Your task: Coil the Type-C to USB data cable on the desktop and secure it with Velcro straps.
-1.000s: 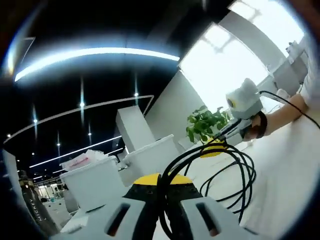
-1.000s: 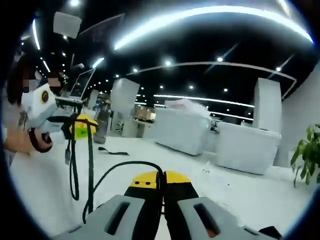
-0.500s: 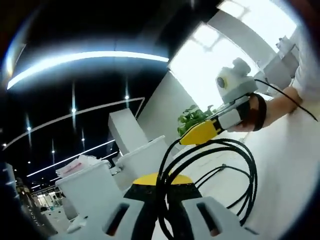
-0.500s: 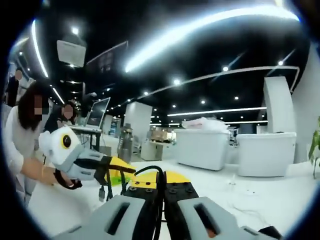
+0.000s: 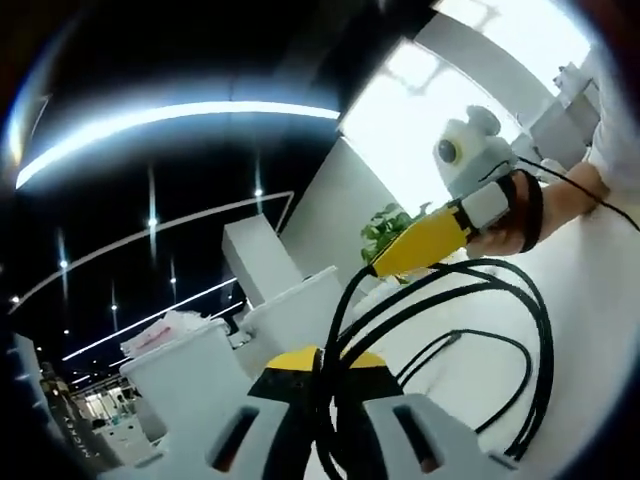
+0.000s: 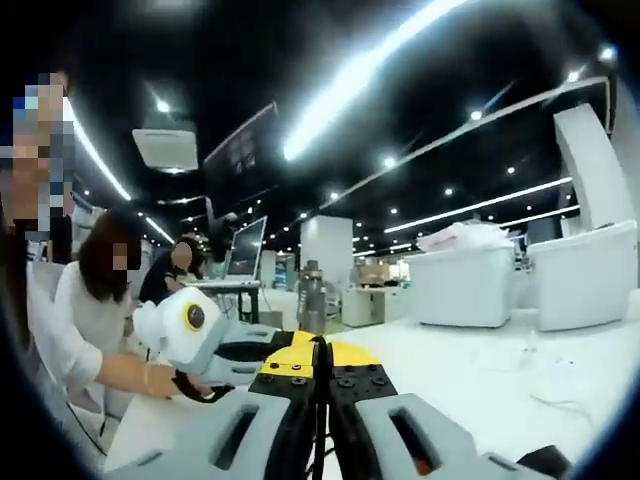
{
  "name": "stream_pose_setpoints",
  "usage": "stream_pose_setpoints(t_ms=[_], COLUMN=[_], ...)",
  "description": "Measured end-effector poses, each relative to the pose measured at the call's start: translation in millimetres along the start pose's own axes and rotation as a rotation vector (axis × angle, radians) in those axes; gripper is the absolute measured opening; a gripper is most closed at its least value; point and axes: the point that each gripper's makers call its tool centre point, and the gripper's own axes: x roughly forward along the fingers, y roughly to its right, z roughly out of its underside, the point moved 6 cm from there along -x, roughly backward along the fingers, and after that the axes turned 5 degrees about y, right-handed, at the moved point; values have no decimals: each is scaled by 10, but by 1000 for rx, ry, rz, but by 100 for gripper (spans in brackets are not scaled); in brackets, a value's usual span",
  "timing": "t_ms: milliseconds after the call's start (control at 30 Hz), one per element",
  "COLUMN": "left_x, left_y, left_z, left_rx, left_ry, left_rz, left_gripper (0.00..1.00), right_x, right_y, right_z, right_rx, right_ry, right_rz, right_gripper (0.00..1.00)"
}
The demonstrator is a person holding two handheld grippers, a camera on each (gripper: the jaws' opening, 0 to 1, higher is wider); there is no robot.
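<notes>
The data cable (image 5: pixel 470 300) is black, looping against the white desktop (image 5: pixel 590 330). The left gripper (image 5: pixel 322 385) has yellow-tipped black jaws on grey housing; the right gripper (image 6: pixel 322 368) looks the same. White bins (image 5: pixel 200 375) stand behind, and a green plant (image 5: pixel 395 228).

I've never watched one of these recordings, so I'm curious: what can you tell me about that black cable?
The cable is thin, black and rubbery-looking, gathered into several loose loops lifted off the white desk. In the left gripper view, strands rise out of the shut left gripper and arc across to the right gripper, whose yellow-tipped fingers meet the loops at the top. One end hangs free inside the loops. In the right gripper view a strand runs down between that gripper's closed fingers. No strap is seen around it.
</notes>
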Motion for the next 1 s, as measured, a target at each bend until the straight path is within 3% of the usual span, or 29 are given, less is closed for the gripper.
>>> stream_pose_setpoints(t_ms=[133, 300, 433, 600, 767, 833, 900, 1000], left_x=[35, 53, 60, 66, 82, 85, 95, 95], left_y=[-18, -66, -96, -91, -41, -6, 20, 37], left_z=[24, 67, 98, 109, 126, 115, 104, 100], left_rx=[12, 24, 20, 9, 16, -4, -7, 10], left_ry=[-16, -61, -83, -104, -123, -117, -117, -122], left_rz=[-3, -11, -20, -18, 3, 19, 32, 38], left_gripper=[4, 4, 4, 4, 4, 4, 4, 4], right_x=[-6, -9, 18, 64, 69, 65, 62, 64], right_y=[42, -125, -248, -240, -74, -13, 2, 31], right_z=[-14, -155, -109, 115, 208, 270, 291, 296], right_rx=[-64, -106, -324, -401, -597, -640, -631, -662], right_ry=[-12, -37, -84, -164, -232, -274, -260, -273], right_rz=[39, -33, -17, 25, 122, 133, 128, 111], right_gripper=[4, 27, 34, 36, 36, 32, 23, 21])
